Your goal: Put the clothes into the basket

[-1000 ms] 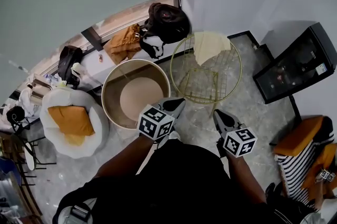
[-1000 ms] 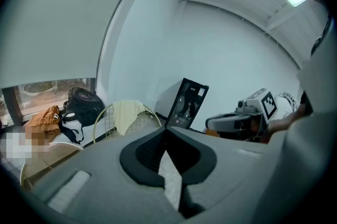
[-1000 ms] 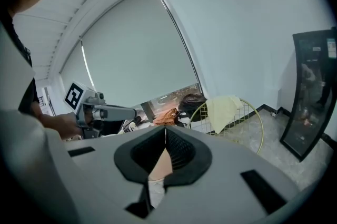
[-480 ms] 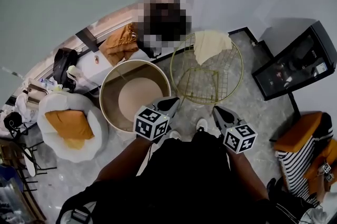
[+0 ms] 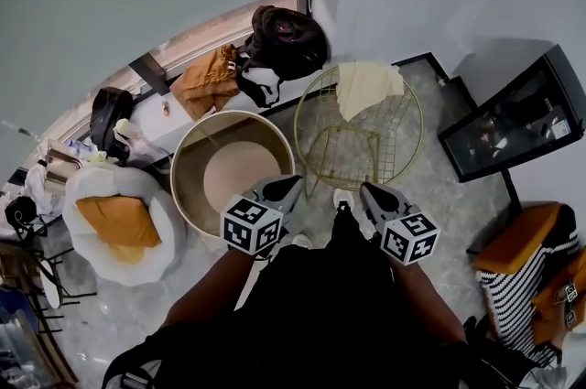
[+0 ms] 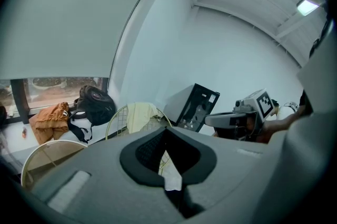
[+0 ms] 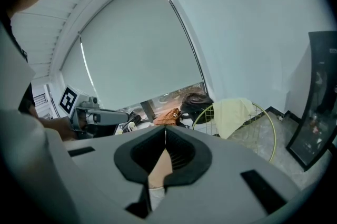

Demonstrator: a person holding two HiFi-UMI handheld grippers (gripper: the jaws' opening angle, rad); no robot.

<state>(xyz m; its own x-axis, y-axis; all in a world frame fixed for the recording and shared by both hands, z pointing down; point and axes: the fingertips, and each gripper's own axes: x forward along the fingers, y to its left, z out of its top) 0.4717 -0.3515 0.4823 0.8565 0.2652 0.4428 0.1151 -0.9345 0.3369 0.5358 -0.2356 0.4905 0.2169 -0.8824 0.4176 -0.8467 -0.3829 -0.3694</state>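
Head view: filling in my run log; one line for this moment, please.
left gripper shut, empty | right gripper shut, empty | cream cloth draped over wire basket rim

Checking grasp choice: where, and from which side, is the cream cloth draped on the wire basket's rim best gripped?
Pinch the cream cloth at the fold over the far rim of the wire basket, coming from above. There it humps up, so jaws can likely close around it; lower down it seems to lie flat against the mesh.
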